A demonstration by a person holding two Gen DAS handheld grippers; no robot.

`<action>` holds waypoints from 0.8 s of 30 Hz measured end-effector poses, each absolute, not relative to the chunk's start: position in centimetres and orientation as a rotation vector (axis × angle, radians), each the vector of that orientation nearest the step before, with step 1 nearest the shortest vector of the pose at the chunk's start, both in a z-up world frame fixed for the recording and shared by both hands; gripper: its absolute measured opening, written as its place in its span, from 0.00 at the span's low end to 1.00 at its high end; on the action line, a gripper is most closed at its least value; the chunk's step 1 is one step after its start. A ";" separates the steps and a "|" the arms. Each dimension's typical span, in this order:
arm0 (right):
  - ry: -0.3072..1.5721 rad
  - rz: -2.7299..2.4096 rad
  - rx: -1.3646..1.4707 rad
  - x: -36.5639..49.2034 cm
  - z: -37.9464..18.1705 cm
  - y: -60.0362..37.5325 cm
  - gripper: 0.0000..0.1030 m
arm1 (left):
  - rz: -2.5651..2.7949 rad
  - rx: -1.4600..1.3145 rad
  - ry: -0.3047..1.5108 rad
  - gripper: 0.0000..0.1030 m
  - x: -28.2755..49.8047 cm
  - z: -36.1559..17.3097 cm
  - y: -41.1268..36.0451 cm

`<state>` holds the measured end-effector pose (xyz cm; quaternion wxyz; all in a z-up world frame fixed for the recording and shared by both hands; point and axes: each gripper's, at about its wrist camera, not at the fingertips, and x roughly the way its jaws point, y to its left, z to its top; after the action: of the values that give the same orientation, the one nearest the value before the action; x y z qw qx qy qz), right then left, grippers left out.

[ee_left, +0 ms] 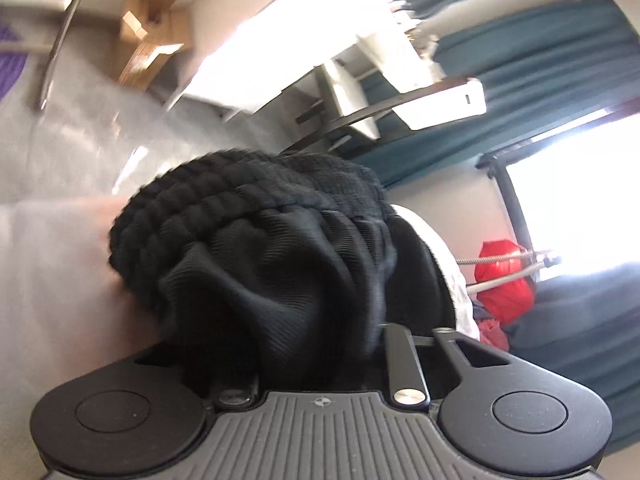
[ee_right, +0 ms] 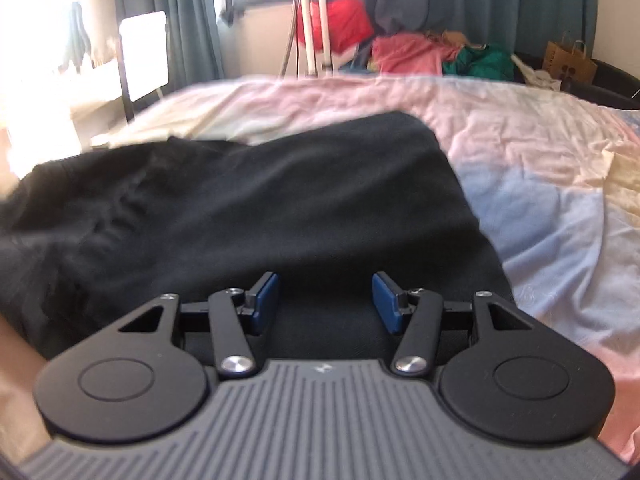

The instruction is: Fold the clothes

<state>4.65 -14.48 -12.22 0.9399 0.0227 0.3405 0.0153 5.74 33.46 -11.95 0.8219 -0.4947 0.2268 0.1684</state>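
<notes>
No readable writing. Left gripper (ee_left: 316, 344) jaws buried in the bunched black ribbed-knit garment (ee_left: 256, 248), apparently clamping it. Right gripper (ee_right: 325, 304) jaws wide, hovering over that garment (ee_right: 224, 208), spread leftward across the pastel patchwork bedsheet (ee_right: 540, 168).

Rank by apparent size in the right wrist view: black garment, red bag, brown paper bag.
1. black garment, by far the largest, though it lies nearest the camera.
2. red bag.
3. brown paper bag, only slightly smaller; both are far off.

My left gripper (ee_left: 320, 344) clamps bunched black garment (ee_left: 260, 264), camera rolled sideways. My right gripper (ee_right: 326, 304) hovers level over the garment, blue pads (ee_right: 266, 300) spread apart.
</notes>
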 end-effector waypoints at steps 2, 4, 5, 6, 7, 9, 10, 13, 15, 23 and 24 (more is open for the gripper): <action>0.728 0.031 -0.007 5.1 -13.1 -13.9 0.53 | 0.359 -0.875 0.452 0.09 5.8 -10.4 31.5; 0.730 0.019 -0.040 5.2 -12.9 -13.4 0.53 | 0.363 -0.721 0.423 0.08 6.3 -8.8 29.4; 0.731 0.017 -0.035 5.1 -12.7 -13.4 0.53 | 0.365 -0.682 0.403 0.07 6.2 -7.8 28.4; 0.731 0.017 -0.026 5.0 -12.5 -13.5 0.53 | 0.365 -0.649 0.380 0.07 6.1 -6.7 27.3; 0.731 0.024 -0.002 4.9 -12.2 -13.9 0.53 | 0.362 -0.611 0.356 0.07 6.0 -5.7 26.2; 0.724 0.027 0.063 4.7 -11.4 -15.0 0.53 | 0.353 -0.515 0.309 0.06 5.8 -3.5 23.0; 0.717 0.025 0.102 4.5 -11.0 -15.8 0.53 | 0.350 -0.466 0.287 0.06 5.8 -2.4 21.2; 0.685 0.013 0.218 3.7 -9.5 -18.1 0.54 | 0.334 -0.351 0.216 0.06 5.5 1.0 15.2; 0.643 -0.006 0.283 3.0 -8.1 -20.0 0.54 | 0.305 -0.274 0.165 0.06 5.9 2.9 10.3; 0.479 -0.158 0.476 1.0 -4.7 -29.7 0.55 | 0.152 0.067 0.007 0.06 7.8 3.8 -12.4; 0.463 -0.179 0.502 0.7 -4.6 -31.0 0.55 | 0.127 0.102 0.008 0.06 7.9 2.8 -14.9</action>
<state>0.75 -31.04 -4.56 0.9383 0.2459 0.2267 -0.0879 7.92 -14.92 2.79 0.9967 0.0509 0.0038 0.0636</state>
